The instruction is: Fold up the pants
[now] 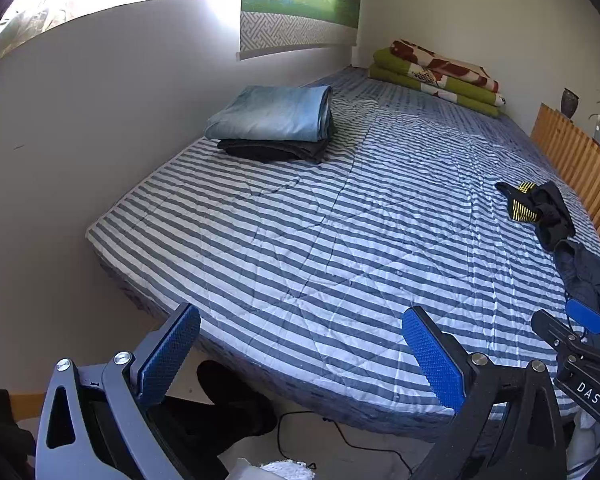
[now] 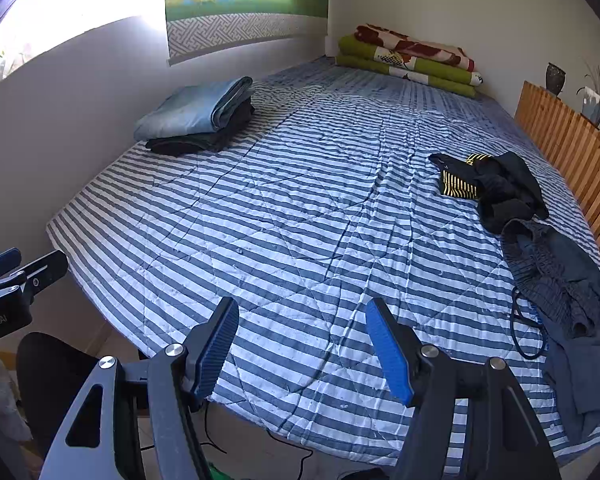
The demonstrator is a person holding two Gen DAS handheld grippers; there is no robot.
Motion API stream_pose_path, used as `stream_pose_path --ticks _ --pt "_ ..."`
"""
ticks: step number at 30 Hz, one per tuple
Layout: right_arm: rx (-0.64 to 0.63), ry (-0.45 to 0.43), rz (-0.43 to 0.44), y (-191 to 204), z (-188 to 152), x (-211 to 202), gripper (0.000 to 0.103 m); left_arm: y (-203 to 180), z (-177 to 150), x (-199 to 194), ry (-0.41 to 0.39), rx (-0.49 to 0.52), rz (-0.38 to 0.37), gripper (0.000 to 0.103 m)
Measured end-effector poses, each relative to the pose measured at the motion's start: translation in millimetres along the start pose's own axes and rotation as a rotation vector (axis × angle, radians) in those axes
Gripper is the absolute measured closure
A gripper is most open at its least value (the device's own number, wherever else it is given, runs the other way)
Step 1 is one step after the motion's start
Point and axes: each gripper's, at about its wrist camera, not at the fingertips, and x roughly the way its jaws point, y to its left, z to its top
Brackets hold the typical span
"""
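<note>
While both grippers gape empty, only the right view shows the dark pants (image 2: 568,280) whole.

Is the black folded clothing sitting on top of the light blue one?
No, the light blue folded pants lie on top, with the black folded pants underneath.

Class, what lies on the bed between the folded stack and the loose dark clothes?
Only bare striped quilt between the stack and the clothes, clearest in the right wrist view.

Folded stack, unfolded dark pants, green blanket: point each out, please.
Folded stack (image 1: 272,120): left wrist view, top face of the light blue piece.
Unfolded dark pants (image 2: 560,276): right wrist view, gathered waistband area.
Green blanket (image 2: 412,66): right wrist view, front edge of the green fold.
</note>
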Motion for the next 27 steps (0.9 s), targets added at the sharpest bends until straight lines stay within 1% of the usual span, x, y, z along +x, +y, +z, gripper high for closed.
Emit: stream_pose_path --ticks 16,27 --pt "0.015 -0.003 0.000 -3.3 4.0 0.8 0.040 -6.5 8.0 -0.6 -0.020 0.017 -0.010 0.000" --pt "0.023 0.004 0.009 -5.7 4.5 2.6 0.040 -6.4 10.5 0.8 -0.020 0.017 -0.010 0.000"
